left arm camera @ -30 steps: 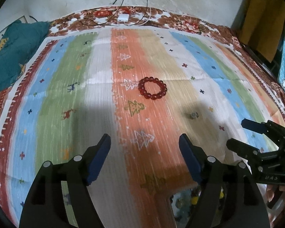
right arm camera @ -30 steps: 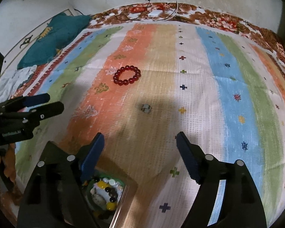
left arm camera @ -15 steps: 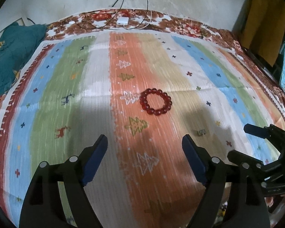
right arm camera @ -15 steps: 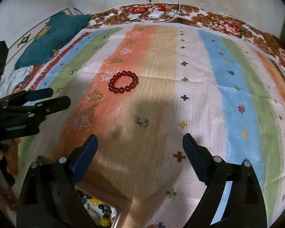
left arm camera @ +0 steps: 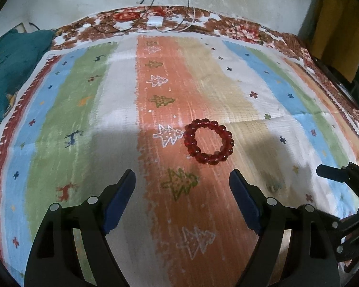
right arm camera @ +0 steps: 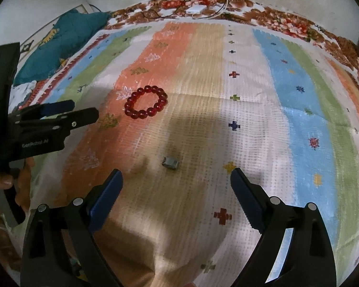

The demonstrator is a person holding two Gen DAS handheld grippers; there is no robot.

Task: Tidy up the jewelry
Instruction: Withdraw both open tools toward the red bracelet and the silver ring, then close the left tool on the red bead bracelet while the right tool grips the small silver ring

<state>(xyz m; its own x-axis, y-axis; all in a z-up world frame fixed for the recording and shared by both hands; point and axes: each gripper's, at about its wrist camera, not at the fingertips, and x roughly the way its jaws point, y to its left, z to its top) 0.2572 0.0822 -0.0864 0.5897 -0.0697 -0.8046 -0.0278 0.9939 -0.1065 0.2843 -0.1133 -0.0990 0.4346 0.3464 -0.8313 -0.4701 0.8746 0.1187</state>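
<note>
A red bead bracelet [left arm camera: 208, 141] lies flat on the orange stripe of the striped cloth; it also shows in the right wrist view [right arm camera: 146, 102]. A small grey ring [right arm camera: 170, 162] lies on the beige stripe, and is seen blurred in the left wrist view [left arm camera: 274, 186]. My left gripper [left arm camera: 182, 191] is open and empty, just short of the bracelet. My right gripper [right arm camera: 177, 187] is open and empty, just short of the ring. Each gripper appears at the edge of the other's view.
The striped cloth [left arm camera: 88, 110] covers a bed with a floral border [left arm camera: 239, 28]. A white charger with cables [left arm camera: 155, 22] lies at the far edge. A teal pillow [left arm camera: 9, 71] sits at the far left. A wall stands behind.
Both grippers have moved forward over the cloth. The bracelet and the ring now lie closer to the fingertips. The jewelry box near the bottom edge has dropped out of view.
</note>
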